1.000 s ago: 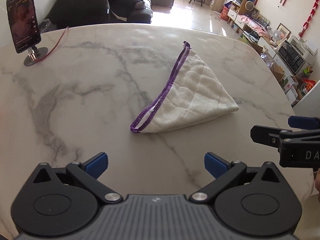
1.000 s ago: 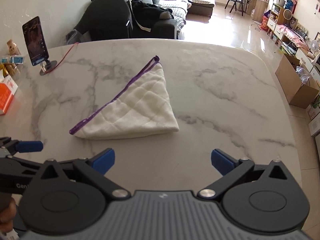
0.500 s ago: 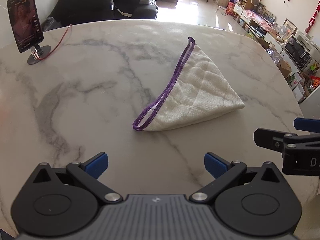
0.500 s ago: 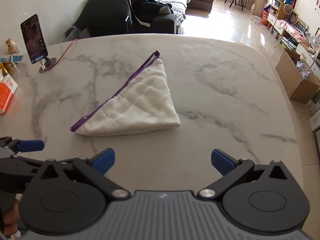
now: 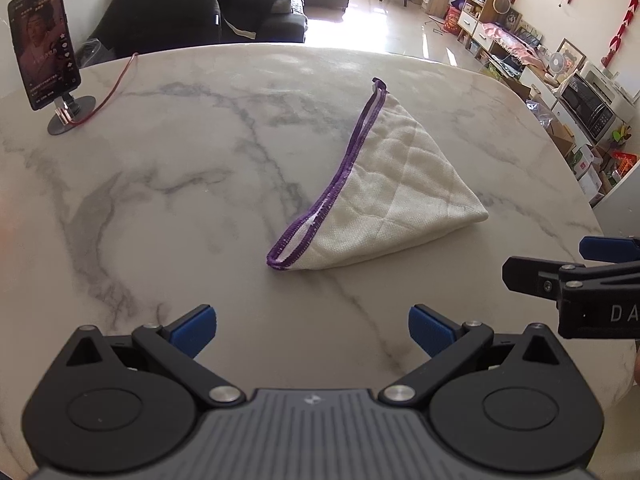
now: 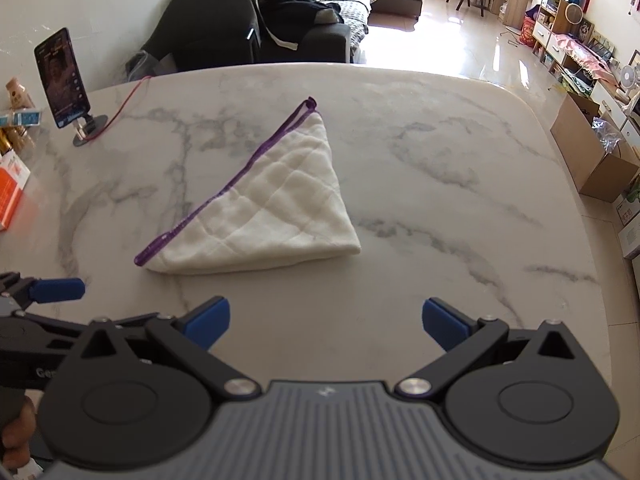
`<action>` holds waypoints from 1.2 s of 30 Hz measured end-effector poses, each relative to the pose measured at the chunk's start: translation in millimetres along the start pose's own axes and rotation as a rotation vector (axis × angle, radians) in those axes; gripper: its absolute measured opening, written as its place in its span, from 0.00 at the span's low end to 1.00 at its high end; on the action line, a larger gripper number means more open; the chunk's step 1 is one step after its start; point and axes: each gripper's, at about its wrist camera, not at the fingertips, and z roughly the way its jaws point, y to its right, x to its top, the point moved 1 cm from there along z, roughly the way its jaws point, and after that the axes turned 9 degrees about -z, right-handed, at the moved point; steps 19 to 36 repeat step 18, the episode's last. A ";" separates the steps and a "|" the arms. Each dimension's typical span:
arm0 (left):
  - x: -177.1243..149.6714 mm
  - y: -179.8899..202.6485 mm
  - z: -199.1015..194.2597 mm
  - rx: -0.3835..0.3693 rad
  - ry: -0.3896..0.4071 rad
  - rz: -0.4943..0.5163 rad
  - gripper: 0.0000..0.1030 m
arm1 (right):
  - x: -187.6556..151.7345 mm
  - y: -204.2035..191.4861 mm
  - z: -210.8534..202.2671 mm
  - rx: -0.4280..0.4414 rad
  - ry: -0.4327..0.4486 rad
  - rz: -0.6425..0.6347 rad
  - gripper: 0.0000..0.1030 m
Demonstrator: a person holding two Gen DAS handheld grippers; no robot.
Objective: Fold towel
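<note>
A cream quilted towel (image 5: 392, 196) with purple trim lies at the centre of the frame on a white marble table (image 5: 168, 200), already folded into a flat layered triangle. The trimmed edges meet along its left side. My left gripper (image 5: 312, 330) fills the bottom of the frame with its blue pads spread wide, holding nothing. My right gripper (image 6: 325, 322) is likewise spread and empty, near the towel but not touching it. A phone on a stand (image 5: 44, 44) sits at upper left (its screen lit). The towel lies folded. I cannot tell whether a further fold is intended.
</note>
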 end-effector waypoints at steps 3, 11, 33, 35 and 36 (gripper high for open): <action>2.6 -12.1 4.5 0.044 0.067 0.006 0.99 | -7.5 14.8 15.2 -0.125 0.078 0.018 1.00; 20.7 -61.9 50.0 0.136 0.179 -0.046 0.99 | -41.6 75.4 75.9 -0.360 0.240 0.204 1.00; 30.9 -86.7 78.9 0.136 0.325 -0.089 1.00 | -46.5 91.3 81.9 -0.289 0.266 0.243 1.00; 30.9 -86.7 78.9 0.136 0.325 -0.089 1.00 | -46.5 91.3 81.9 -0.289 0.266 0.243 1.00; 30.9 -86.7 78.9 0.136 0.325 -0.089 1.00 | -46.5 91.3 81.9 -0.289 0.266 0.243 1.00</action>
